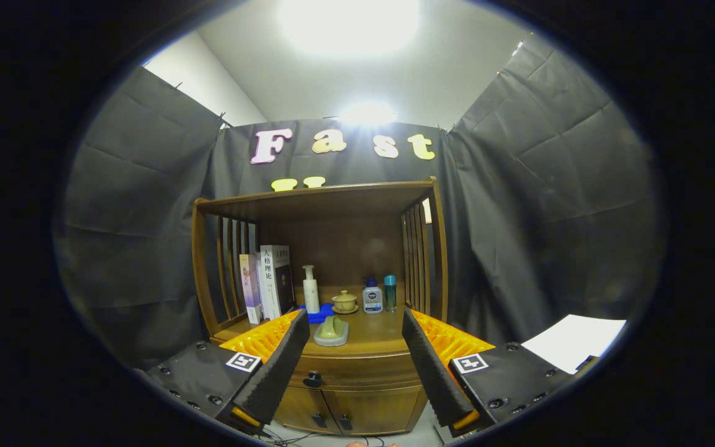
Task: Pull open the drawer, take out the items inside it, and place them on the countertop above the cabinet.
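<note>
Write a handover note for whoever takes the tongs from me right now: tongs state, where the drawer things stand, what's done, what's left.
Tongs: open, holding nothing, hanging in front of the cabinet.
Drawer: shut, its dark knob between the fingers, nearer the left one, not touched.
Countertop: already carries books, bottles, a lidded cup and a soap dish.
Done: nothing yet.
Left: grip the knob, pull the drawer open, lift the contents out onto the countertop.

Legible on the spine of the white book [275,279], upright near the left edge of the countertop [382,336]: 人格理论. Smaller print beside it too fine to make out. Square black-and-white coded markers [243,361], no letters, on both halves of the gripper [352,315], fingers spread wide, clasping nothing.
</note>
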`<state>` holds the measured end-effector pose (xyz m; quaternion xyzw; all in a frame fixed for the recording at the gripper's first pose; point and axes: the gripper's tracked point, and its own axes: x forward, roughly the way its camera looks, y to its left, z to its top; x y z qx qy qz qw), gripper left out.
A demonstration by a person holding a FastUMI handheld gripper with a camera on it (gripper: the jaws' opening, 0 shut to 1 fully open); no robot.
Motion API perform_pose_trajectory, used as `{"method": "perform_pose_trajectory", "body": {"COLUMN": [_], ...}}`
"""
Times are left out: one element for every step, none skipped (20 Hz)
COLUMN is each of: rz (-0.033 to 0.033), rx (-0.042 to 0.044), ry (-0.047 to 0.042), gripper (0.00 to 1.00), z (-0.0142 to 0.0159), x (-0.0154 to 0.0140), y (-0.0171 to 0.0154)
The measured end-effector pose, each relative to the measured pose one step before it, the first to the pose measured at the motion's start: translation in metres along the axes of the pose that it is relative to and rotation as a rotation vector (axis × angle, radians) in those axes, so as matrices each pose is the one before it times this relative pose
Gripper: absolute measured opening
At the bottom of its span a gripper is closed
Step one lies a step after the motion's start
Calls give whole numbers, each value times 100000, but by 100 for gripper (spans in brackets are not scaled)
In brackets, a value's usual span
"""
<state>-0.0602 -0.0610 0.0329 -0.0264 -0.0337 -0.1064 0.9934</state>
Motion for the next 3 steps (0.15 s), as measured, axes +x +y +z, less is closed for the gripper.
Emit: {"method": "perform_pose_trajectory", "body": {"rz": [321, 634, 821], "rx": [-561, -289, -180], "ry": [173, 78, 31], "gripper": [96, 96, 96], "z": [-159, -174, -183], "x": [-113, 86, 49], "y": [164, 282, 323]}}
